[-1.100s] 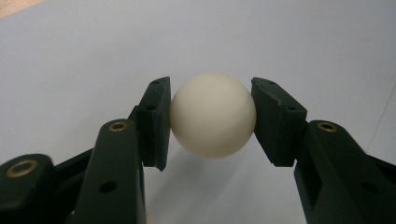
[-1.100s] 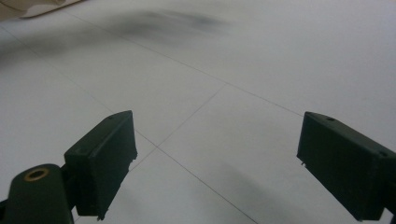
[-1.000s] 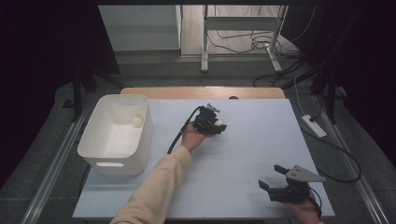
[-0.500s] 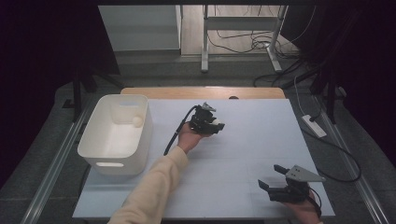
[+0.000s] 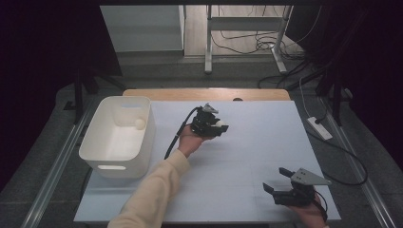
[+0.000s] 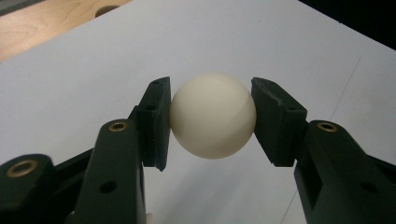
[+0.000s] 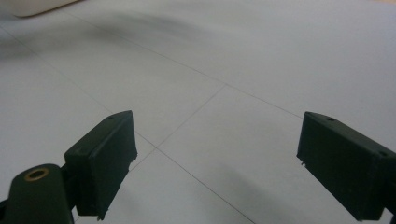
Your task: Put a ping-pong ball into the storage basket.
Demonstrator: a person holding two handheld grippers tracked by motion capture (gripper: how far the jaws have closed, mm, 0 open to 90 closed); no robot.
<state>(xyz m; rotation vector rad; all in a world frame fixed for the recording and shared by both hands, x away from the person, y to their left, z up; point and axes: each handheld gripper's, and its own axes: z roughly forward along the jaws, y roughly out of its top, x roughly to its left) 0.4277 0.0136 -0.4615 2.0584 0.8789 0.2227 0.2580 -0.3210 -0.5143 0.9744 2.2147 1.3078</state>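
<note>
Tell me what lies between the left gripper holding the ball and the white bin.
In the high view, only bare white tabletop and the gripper's black cable separate the left gripper, shut on the cream ball, from the white bin.

Cream sleeve (image 5: 152,192), black jaws, brass screws (image 6: 117,125)

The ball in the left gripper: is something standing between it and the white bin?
Nothing visible does. The left gripper holds the ball above bare table, and the white bin lies to its left, open-topped, one ball inside.
</note>
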